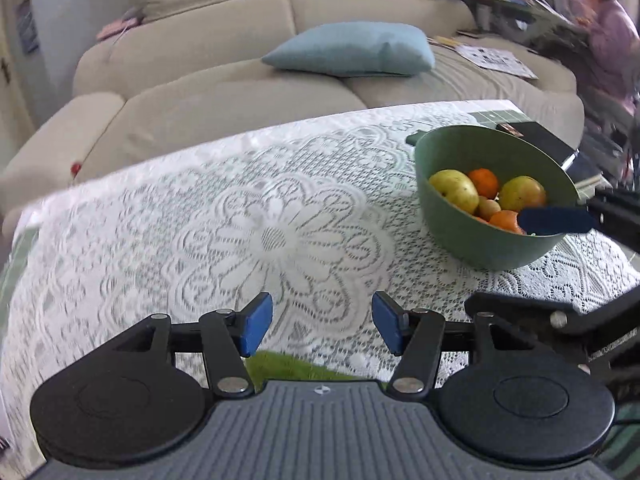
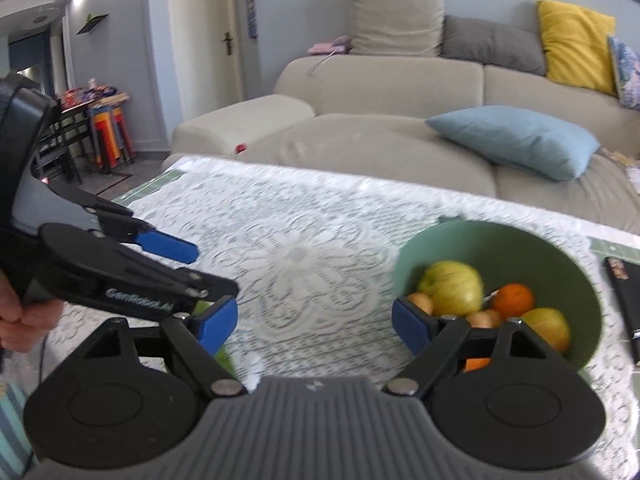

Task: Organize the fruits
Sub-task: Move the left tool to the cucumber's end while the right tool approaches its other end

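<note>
The left gripper (image 1: 322,329) is held low over a white lace-covered worktop (image 1: 208,216), its blue-padded jaws spread wide with only cloth between them. To its right, a round green plastic bowl (image 1: 448,148) is seen on the worktop, filled with yellow-green apples (image 1: 454,190) and oranges (image 1: 484,182). The right gripper (image 2: 314,326) is poised at the bowl's near rim, jaws wide and empty, the fruit lying just beyond its right pad.

The left gripper (image 1: 322,330) hangs above the tabletop's near edge, blue pads wide apart, nothing between. The right gripper (image 2: 314,326) hovers alongside, likewise spread and unloaded.
</note>
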`<state>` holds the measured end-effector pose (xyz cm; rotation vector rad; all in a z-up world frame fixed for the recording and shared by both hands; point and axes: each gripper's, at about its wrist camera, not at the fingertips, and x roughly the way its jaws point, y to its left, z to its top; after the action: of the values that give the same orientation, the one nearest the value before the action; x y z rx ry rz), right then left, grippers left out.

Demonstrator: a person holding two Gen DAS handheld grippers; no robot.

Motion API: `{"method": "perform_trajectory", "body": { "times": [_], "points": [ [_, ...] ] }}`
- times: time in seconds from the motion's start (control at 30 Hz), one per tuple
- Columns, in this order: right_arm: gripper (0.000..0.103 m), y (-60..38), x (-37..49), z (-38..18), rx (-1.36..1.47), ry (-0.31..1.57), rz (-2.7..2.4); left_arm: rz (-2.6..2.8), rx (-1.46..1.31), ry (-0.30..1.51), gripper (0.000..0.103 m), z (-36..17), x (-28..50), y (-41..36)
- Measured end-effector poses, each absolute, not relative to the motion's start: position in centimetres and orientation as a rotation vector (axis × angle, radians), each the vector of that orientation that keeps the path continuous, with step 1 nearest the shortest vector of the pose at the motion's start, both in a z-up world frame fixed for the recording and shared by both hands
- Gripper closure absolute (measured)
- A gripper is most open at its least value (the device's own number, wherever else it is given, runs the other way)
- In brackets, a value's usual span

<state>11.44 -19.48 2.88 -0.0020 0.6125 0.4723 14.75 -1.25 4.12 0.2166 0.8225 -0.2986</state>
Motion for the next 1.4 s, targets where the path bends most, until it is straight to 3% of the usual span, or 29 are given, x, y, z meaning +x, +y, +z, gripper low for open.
{"method": "perform_trajectory", "body": {
  "times": [0.53, 0.87, 1.1, 1.4],
  "points": [
    [0.022, -14.3, 11.7, -1.4, -0.132, 0.861, 0.625, -0.274, 0.169, 0.886, 0.036, 0.2, 12.8, 3.0],
    [0.033, -15.2, 12.3, -2.4, -0.121, 0.933, 0.634, -0.284, 0.147, 0.892, 0.036, -0.1, 11.7, 3.2],
    [0.054, -15.6, 12.1, -2.5, -0.143, 0.948, 0.649, -0.267, 0.085, 0.892, 0.036, 0.3, 11.8, 3.5],
    [0.054, -16.7, 12.8, -1.7, -0.117, 0.894, 0.527, -0.290, 0.101, 0.864, 0.036, 0.9, 12.5, 2.9]
  ]
}}
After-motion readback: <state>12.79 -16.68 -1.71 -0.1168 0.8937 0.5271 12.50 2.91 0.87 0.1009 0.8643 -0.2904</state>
